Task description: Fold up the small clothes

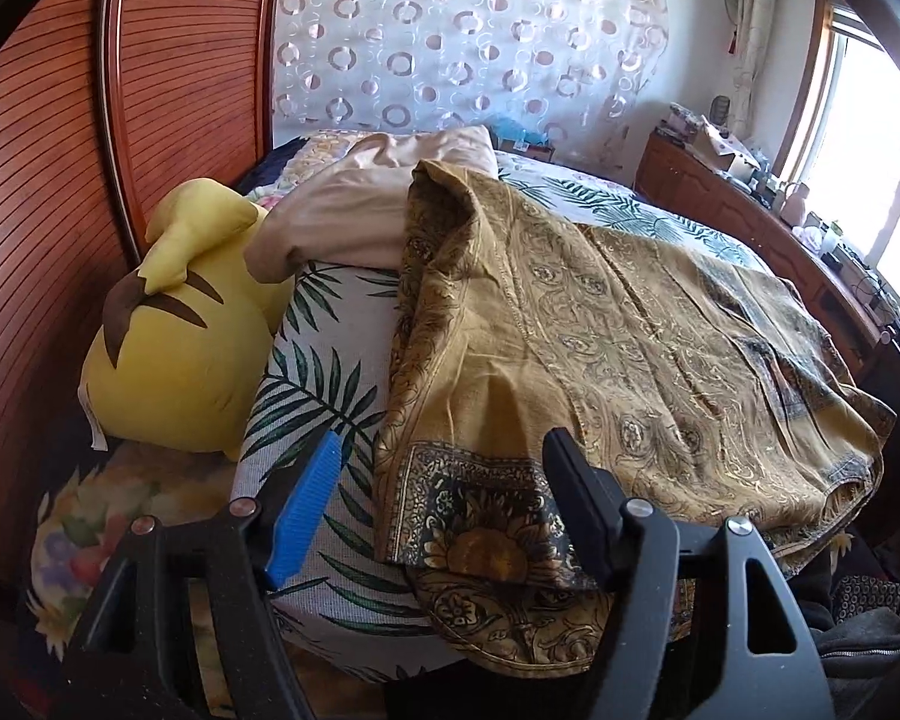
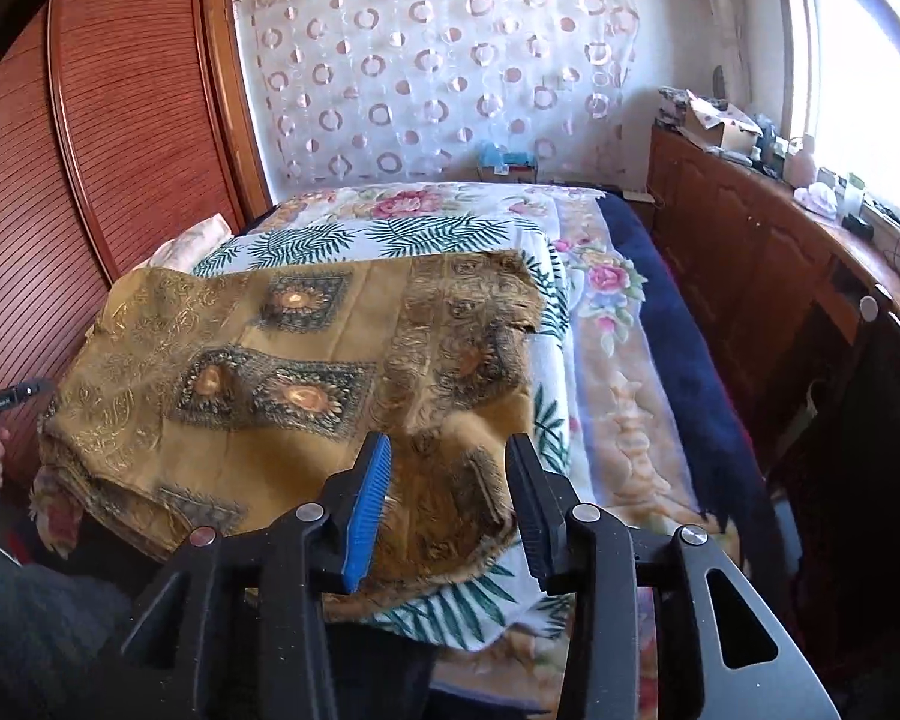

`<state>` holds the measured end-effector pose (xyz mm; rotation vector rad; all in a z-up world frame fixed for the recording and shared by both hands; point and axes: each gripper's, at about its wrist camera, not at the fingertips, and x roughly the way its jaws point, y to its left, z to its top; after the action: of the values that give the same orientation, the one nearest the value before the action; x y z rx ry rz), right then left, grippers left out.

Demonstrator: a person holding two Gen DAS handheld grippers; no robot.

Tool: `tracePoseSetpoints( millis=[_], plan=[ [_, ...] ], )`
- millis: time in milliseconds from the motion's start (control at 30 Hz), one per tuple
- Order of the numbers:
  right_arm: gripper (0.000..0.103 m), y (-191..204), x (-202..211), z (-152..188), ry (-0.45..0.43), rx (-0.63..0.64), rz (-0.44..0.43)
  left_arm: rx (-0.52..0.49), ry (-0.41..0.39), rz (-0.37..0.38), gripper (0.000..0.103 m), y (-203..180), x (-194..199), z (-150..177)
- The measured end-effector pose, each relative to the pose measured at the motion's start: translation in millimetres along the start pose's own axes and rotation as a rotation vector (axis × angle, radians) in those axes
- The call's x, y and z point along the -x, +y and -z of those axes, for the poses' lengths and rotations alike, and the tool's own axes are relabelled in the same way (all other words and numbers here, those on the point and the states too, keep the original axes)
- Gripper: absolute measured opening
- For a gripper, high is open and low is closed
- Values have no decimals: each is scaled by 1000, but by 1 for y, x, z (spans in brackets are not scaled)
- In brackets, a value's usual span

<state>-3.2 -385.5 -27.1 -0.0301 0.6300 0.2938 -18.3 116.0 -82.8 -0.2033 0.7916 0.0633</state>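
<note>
The left gripper [image 1: 444, 510] is closest, and its jaws are wide apart with nothing pinched. One pad is blue and one is black. Under them lies a corner of the gold cloth [image 1: 600, 348] with dark flower squares on it. The cloth is spread on a white blanket with green leaves [image 1: 318, 372] on the bed [image 2: 666, 360]. The right gripper [image 2: 447, 507] has its jaws apart too, above another corner of the gold cloth, not squeezing it. A yellow plush toy [image 1: 186, 348] sits beside the blanket by the brown wooden wardrobe [image 1: 42, 192]. A white tag hangs on the toy, but its words are too small to read. A pink pillow [image 1: 354, 204] rests behind the toy
</note>
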Motion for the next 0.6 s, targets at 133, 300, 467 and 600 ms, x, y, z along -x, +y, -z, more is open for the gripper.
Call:
tracePoseSetpoints(
  millis=[133,300,467,600],
  plan=[
    [46,17,-18,-2,-2,43,4,-3,9,-5,71,-1,-3,3],
    [56,38,-48,-7,-2,70,-30,-13,19,-6,71,-2,-6,6],
    [57,56,-86,-10,37,89,-64,-10,27,-10,71,-1,-8,8],
    [62,70,-113,-11,73,106,-90,-10,39,-11,71,0,-12,11]
  ],
)
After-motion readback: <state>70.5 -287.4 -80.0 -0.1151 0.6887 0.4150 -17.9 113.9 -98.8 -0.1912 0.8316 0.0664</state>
